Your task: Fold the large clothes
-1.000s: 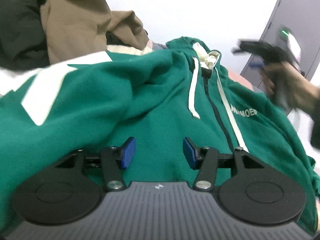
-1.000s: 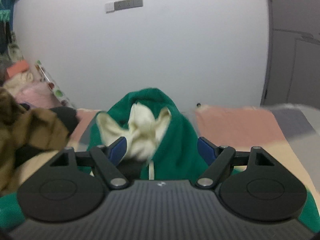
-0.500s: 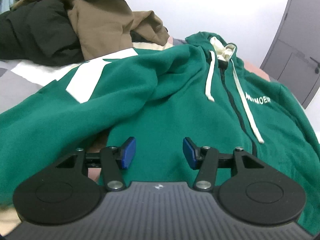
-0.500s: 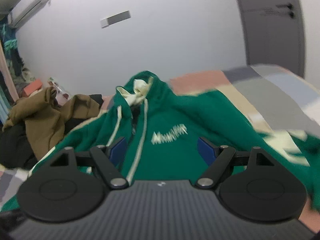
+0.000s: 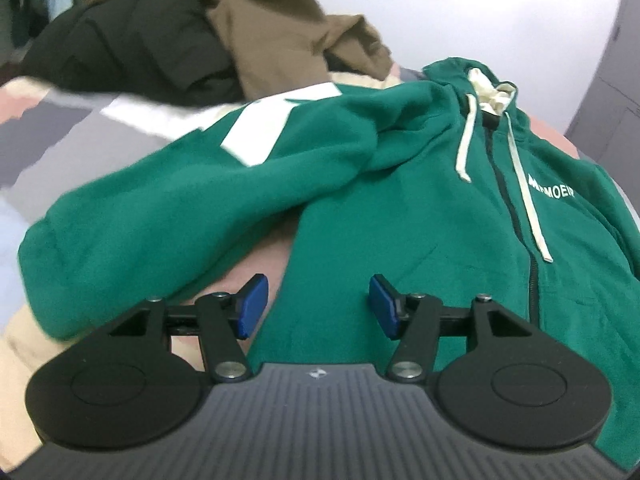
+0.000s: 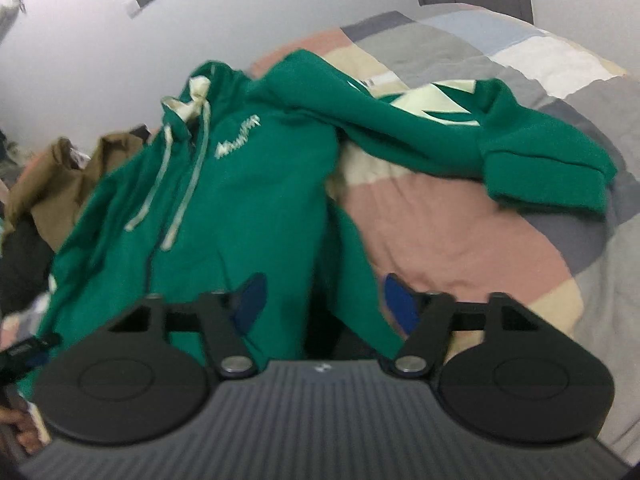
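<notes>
Having dropped from the hood, the right hand-held gripper (image 6: 320,300), jaws apart, now straddles the green hoodie (image 6: 240,208) hem; left hand-held gripper (image 5: 314,306) likewise apart; folding can start.

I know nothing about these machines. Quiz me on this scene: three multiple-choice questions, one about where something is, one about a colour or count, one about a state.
1. Where does the brown garment lie?
A. Heaped beyond the green hoodie
B. Spread over its zip
C. Between the tongs

2. How many pale drawstrings hang from the hoodie's neck?
A. One
B. Two
C. Four

3. How are the left tongs and right tongs?
A. Both open, holding nothing
B. Both clamped on sleeves
C. Left clamped on a drawstring

Answers:
1 A, it is piled with dark clothing behind the hoodie's sleeve.
2 B, one cord hangs on each side of the zip.
3 A, a gap shows between the blue pads of each.
</notes>
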Available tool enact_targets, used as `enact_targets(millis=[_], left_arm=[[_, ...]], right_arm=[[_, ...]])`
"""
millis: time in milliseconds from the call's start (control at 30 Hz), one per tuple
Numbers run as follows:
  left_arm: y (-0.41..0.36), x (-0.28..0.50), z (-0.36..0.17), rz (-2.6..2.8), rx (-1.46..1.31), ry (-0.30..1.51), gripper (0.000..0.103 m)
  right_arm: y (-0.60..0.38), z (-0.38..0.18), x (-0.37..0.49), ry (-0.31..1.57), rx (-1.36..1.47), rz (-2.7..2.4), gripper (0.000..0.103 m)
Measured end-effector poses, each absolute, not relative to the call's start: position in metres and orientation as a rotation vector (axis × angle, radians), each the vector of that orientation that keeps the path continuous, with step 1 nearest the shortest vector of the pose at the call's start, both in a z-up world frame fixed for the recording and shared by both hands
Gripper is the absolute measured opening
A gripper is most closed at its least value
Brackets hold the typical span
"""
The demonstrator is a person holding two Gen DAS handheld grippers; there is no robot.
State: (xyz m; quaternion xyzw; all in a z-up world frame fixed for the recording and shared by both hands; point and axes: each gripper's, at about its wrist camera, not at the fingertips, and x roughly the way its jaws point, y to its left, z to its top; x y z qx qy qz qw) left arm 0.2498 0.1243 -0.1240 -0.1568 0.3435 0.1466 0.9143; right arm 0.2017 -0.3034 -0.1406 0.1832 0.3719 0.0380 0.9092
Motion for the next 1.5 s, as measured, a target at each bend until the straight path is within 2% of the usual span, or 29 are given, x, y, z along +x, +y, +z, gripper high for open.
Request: enact_targets(millis=[100,300,533,967,1033,1067,1100,1133,1267,1500], left_arm=[[0.125,0.244,-0.123,0.325,-0.334,0.713,0.062],[0.123,0.243,-0.123,0.349,-0.347,0.715,0.062],[0.125,0.244,-0.125,0.355,-0.373,0.718,0.062],[0.125,0.253,-0.132,0.344,-0.397,0.721,0.062],[0.126,0.253,-0.133,0.343,-0.401,0.72,0.062],[0.126,0.253,-0.133,0.343,-0.405,0.719,0.062],[0.127,0.252,-0.133,0.342,-0.41,0.719,0.062],[0.128,0.251,-0.133,0.341,-0.416,0.719,0.062],[0.131,0.246,-0.132,0.332,-0.438,0.719,0.062],[0.14,0.239,-0.13,0.299,-0.508,0.711,0.062]], right_arm=[[-0.305,-0.149,0.198,0.795,0.392,0.102,0.044],[-0.295,-0.149,0.183,0.793,0.314,0.173,0.044],[-0.274,-0.164,0.194,0.853,0.082,0.137,0.042],[-0.233,-0.186,0.193,0.903,-0.271,0.199,0.048],[-0.225,-0.19,0.191,0.892,-0.335,0.196,0.046],[-0.224,-0.19,0.191,0.89,-0.345,0.198,0.035],[-0.223,-0.189,0.19,0.891,-0.344,0.212,0.015],[-0.221,-0.188,0.189,0.894,-0.341,0.218,0.01],[-0.221,-0.17,0.178,0.863,-0.321,0.222,0.004],[-0.282,-0.092,0.158,0.754,0.126,0.268,0.003]])
